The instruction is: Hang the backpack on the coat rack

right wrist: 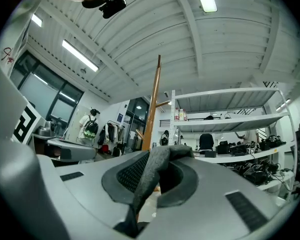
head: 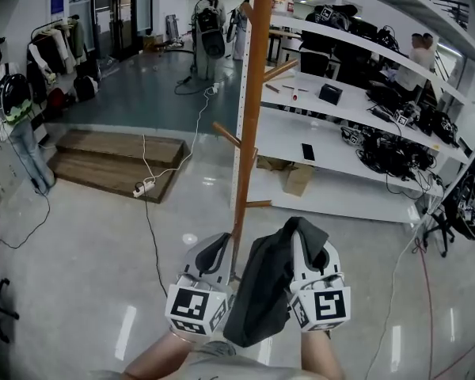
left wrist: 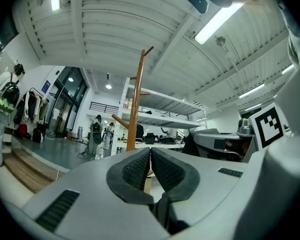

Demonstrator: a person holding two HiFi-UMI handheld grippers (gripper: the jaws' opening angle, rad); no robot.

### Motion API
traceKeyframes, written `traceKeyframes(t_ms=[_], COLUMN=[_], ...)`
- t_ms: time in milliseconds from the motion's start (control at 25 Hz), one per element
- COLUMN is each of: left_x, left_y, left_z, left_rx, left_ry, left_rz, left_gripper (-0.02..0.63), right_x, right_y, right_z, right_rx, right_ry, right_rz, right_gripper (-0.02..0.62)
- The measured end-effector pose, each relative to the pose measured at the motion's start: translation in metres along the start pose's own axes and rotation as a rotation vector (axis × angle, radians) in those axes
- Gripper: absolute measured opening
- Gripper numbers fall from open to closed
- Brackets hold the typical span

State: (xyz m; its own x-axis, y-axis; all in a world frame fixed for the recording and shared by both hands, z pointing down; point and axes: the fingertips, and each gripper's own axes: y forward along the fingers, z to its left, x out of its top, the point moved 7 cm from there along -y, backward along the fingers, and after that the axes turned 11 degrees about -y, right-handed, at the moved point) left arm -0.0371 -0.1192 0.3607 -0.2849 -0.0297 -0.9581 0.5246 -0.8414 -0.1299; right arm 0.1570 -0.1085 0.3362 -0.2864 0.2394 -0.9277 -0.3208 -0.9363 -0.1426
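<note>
We see one long white shelving unit [head: 356, 145] along the right of the hall, loaded with dark gear and tangled cables. In front of its near end stands one wooden coat rack [head: 253, 93], a single upright pole on which we count four short pegs in the head view. None of them carries anything. To the left lies one low wooden platform [head: 115, 161] with two steps. We count three figures standing well away: one far back on the grey floor, one at the left edge and one by the shelves at the upper right.

The one backpack [head: 261, 291], dark grey, hangs low in front of us, just right of the pole's foot and apart from every peg. Its fabric drapes over the right gripper [head: 307, 236], whose two jaws are clamped on a fold of it. The right gripper view shows that fold pinched between the pads.

The left gripper [head: 220, 245] sits just beside it at the base of the pole. Its two jaws are pressed together with nothing between them.

Among the smaller things we count one cardboard box [head: 297, 179] under the shelves and one white power strip [head: 145, 187] on the floor, its cable trailing back. One dark phone [head: 308, 151] lies flat on a shelf.
</note>
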Motion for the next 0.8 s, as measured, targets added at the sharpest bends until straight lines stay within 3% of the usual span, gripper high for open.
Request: traceKeyframes(t_ms=[400, 560, 800], left_x=[0.003, 0.0, 0.001], left_y=[0.06, 0.072, 0.08], left_z=[0.051, 0.061, 0.069], left_rx=[-0.033, -0.017, 0.021], left_ry=[-0.032, -0.041, -0.046], left_rz=[0.048, 0.056, 0.045], left_gripper=[0.021, 0.021, 0.021], right_x=[-0.017, -0.019, -0.044], right_y=[0.09, 0.116, 0.147], right_z=[-0.03, -0.028, 0.008], right_rx=[-0.029, 0.041, 0.213], right_ry=[-0.035, -0.062, -0.12], right_rz=[0.047, 0.053, 0.13], right_gripper=[0.041, 0.04, 0.04])
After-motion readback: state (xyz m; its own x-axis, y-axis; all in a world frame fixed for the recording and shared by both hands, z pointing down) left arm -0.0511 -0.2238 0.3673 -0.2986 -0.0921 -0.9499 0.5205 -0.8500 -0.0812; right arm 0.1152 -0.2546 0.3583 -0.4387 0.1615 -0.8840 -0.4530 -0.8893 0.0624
